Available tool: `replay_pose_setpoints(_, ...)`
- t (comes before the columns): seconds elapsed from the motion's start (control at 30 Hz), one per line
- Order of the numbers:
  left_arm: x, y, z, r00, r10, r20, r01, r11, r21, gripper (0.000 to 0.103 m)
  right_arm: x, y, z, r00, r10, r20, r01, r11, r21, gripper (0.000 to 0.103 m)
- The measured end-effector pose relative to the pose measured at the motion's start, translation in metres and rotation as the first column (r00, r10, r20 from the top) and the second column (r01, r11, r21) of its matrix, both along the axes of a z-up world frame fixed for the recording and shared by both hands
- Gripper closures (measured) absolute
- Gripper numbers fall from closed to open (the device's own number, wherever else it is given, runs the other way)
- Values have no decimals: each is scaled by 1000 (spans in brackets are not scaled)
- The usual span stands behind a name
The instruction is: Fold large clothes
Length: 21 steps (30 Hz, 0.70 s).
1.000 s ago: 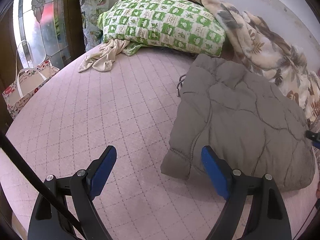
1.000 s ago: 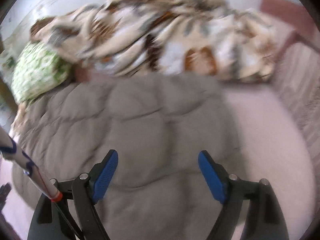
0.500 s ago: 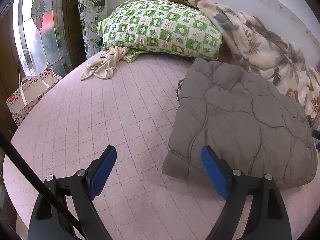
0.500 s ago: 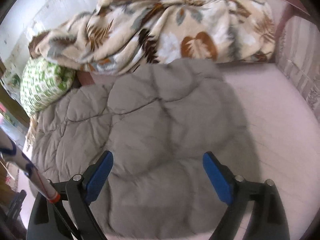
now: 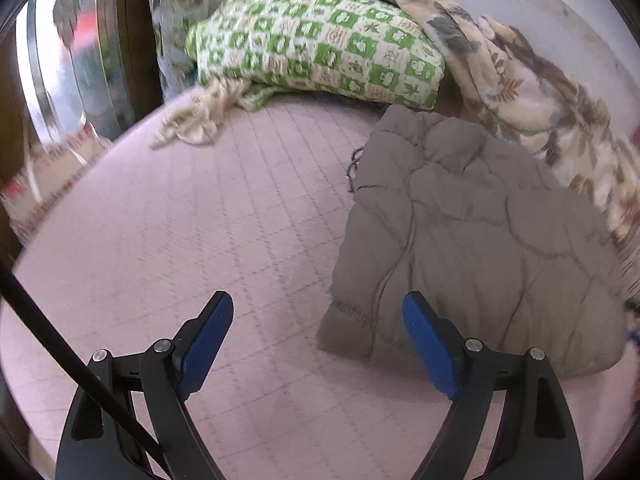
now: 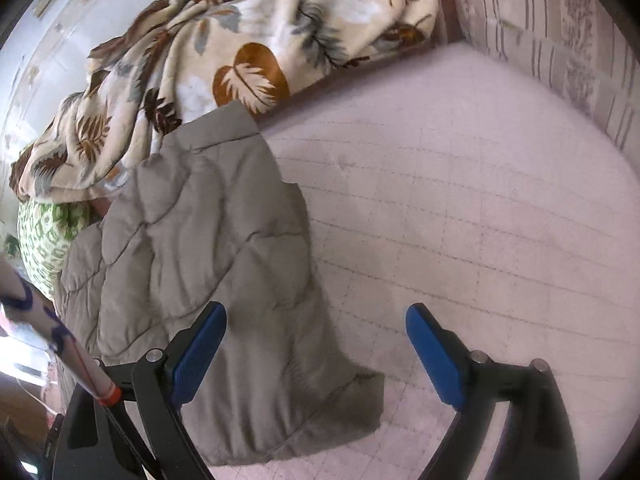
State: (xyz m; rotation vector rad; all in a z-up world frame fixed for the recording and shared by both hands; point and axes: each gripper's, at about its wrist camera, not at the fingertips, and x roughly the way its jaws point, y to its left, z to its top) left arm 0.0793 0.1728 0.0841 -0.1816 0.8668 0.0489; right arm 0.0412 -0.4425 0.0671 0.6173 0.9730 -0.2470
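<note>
Grey quilted jacket is lying on the pink bed, already gathered into a compact padded bundle, edges roughly stacked. It is sitting just in front of the leaf blanket and near the green pillow.

Left gripper is hovering over bare bed at the jacket's near corner, jaws standing wide, holding nothing. Right gripper is hanging over the jacket's other near corner; its jaws have just been opening and are now wide, nothing pinched, cloth lying below the left pad only.

Judging: the fold is looking mostly done. Both grippers are free of the cloth. Possibly left: one more fold or a tidy-up of the loose corner. A cream garment is lying crumpled by the pillow, apparently not yet folded.
</note>
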Motion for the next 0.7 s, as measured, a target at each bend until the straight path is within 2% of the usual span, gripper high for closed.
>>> replay_pose_setpoints(0.07,11,6,2,1000,-9,0,9,999,-47,17,4,-3,-2,1000,3,7,-3,1000,4,9)
replay_pose_setpoints(0.2,35,9,6,998,-52,29,54,995,-84,17,15,-11,-7,999,27,19,-28,999,25,8)
replay_pose_setpoints(0.3,57,13,6,993,-107,48,113,981,-160,17,23,-21,-17,999,44,20,-45,996,75,7)
replay_pose_setpoints(0.43,88,11,-6,977,-209,40,213,944,-252,17,35,-30,-33,997,72,10,-72,984,165,3)
replay_pose_setpoints(0.53,113,8,-28,968,-250,-17,235,930,-284,16,45,-35,-49,996,93,-5,-89,970,227,0)
replay_pose_setpoints(0.63,136,9,-55,947,-316,-59,264,869,-418,14,55,-38,-67,994,107,14,-105,937,333,0)
replay_pose_setpoints(0.7,141,6,-64,941,-333,-58,275,854,-443,10,59,-38,-69,992,118,34,-122,930,348,0)
